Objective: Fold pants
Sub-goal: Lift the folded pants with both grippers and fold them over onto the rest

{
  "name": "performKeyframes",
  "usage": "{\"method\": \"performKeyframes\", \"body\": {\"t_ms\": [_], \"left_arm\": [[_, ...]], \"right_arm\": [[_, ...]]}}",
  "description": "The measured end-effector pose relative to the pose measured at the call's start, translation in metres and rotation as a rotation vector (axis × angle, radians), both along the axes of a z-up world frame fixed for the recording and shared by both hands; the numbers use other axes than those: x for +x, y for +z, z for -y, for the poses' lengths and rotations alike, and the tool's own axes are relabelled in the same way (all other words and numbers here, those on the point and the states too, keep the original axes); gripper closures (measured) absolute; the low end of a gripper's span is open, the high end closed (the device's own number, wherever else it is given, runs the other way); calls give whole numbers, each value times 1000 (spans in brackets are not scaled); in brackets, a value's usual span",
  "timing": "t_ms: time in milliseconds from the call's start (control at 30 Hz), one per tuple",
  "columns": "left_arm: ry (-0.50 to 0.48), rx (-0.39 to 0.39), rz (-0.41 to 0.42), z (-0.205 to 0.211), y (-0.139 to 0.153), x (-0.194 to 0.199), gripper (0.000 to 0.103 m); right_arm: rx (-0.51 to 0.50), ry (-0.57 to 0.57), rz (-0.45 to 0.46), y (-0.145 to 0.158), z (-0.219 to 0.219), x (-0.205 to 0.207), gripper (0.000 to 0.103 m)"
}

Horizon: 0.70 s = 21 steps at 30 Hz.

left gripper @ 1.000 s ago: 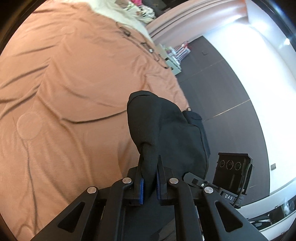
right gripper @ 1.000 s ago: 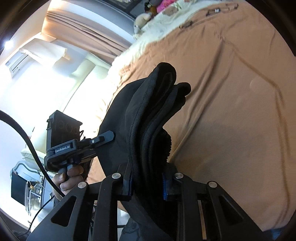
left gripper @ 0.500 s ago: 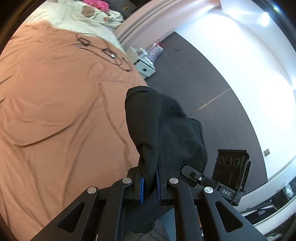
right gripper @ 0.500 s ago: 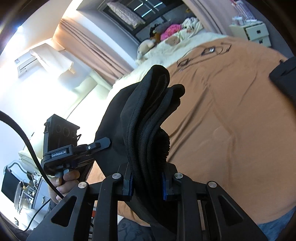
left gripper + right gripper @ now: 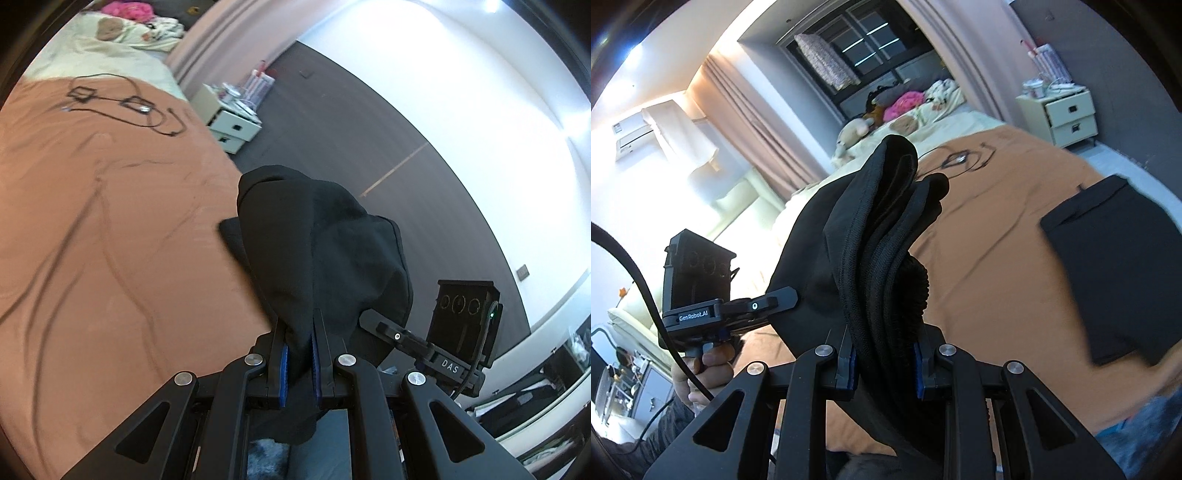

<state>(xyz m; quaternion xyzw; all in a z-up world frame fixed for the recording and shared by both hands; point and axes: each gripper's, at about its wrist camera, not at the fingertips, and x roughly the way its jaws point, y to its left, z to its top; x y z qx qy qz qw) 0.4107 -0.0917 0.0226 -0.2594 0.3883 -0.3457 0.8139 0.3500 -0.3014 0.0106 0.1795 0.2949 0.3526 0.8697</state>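
Note:
Black pants (image 5: 321, 254) hang bunched between both grippers, lifted above the orange bedspread (image 5: 92, 240). My left gripper (image 5: 299, 358) is shut on a thin fold of the black cloth. My right gripper (image 5: 884, 363) is shut on a thick stack of the pants (image 5: 879, 251), with ribbed edges showing between its blue pads. The other gripper (image 5: 701, 306) appears at the left of the right wrist view, held by a hand (image 5: 705, 373). A second black garment (image 5: 1115, 266) lies folded flat on the bed at the right.
A black cable with small boxes (image 5: 125, 107) lies on the far part of the bed. Pillows and soft toys (image 5: 886, 114) sit at the head. A white nightstand (image 5: 1067, 114) stands beside the bed, over dark floor (image 5: 351, 147).
Both grippers have swung up and sideways with the pants still held. The views now look toward the head of the bed and the nightstand, and the folded black garment has come into sight.

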Motion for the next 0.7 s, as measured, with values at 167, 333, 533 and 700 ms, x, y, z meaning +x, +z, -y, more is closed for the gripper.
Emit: {"method": "performKeyframes", "body": {"t_ms": [167, 333, 533, 700], "left_arm": [[-47, -4, 12, 40, 4, 11, 93], [-92, -18, 19, 83, 7, 27, 93], [-143, -41, 3, 131, -3, 53, 93], [-162, -59, -23, 158, -20, 61, 93]], "right_arm": [[-27, -42, 16, 11, 18, -15, 85], [-49, -88, 18, 20, 42, -26, 85], [-81, -133, 9, 26, 59, -32, 85], [-117, -172, -1, 29, 68, -37, 85]]}}
